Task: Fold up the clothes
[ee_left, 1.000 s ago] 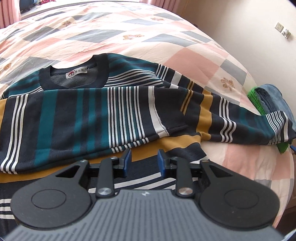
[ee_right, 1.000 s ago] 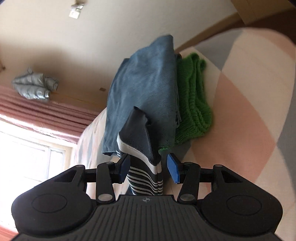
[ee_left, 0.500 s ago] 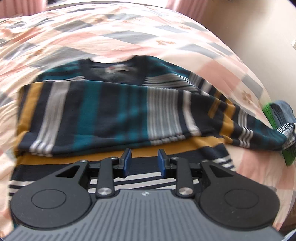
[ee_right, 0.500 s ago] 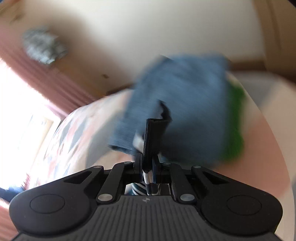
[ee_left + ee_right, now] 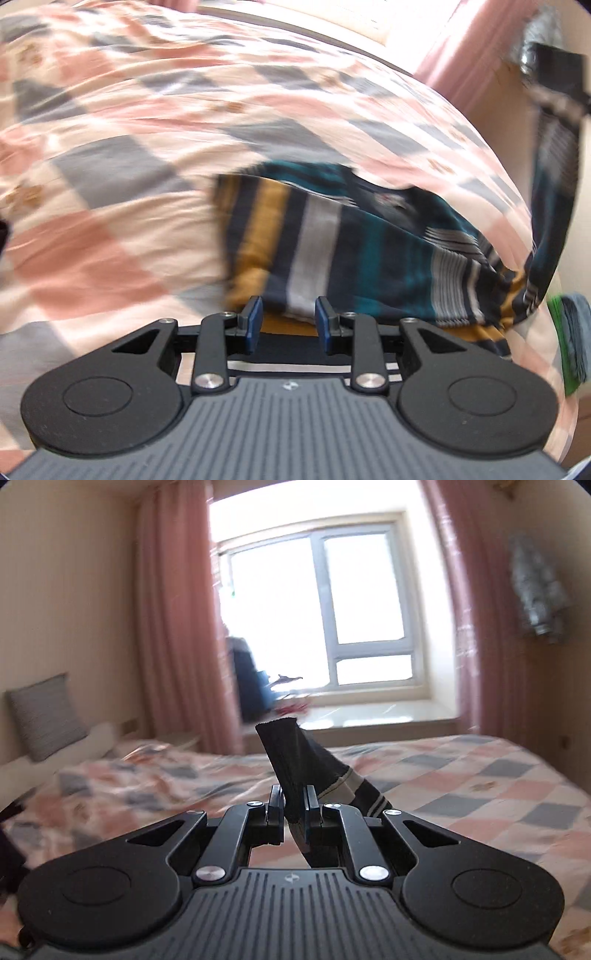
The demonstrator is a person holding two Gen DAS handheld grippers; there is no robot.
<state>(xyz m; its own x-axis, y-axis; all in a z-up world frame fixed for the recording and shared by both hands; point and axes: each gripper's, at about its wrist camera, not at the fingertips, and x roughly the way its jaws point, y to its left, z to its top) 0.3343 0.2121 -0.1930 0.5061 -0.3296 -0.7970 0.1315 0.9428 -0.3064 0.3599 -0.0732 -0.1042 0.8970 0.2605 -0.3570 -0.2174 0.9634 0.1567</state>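
Up went the right gripper [image 5: 294,808], fingers pinched tight on the sleeve cuff [image 5: 284,746]. Just past the left gripper [image 5: 289,323], whose fingers are wide apart and empty, the striped sweater [image 5: 332,251] lies on the bed [image 5: 110,184]. A hard pull might drag the sweater crooked. No boxes or baskets show.

Striped sweater [image 5: 351,258] flat on bed, one sleeve [image 5: 295,768] raised

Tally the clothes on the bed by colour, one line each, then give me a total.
Striped navy, teal and mustard sweater: 1
Folded blue garment: 1
Folded green garment: 1
Total: 3
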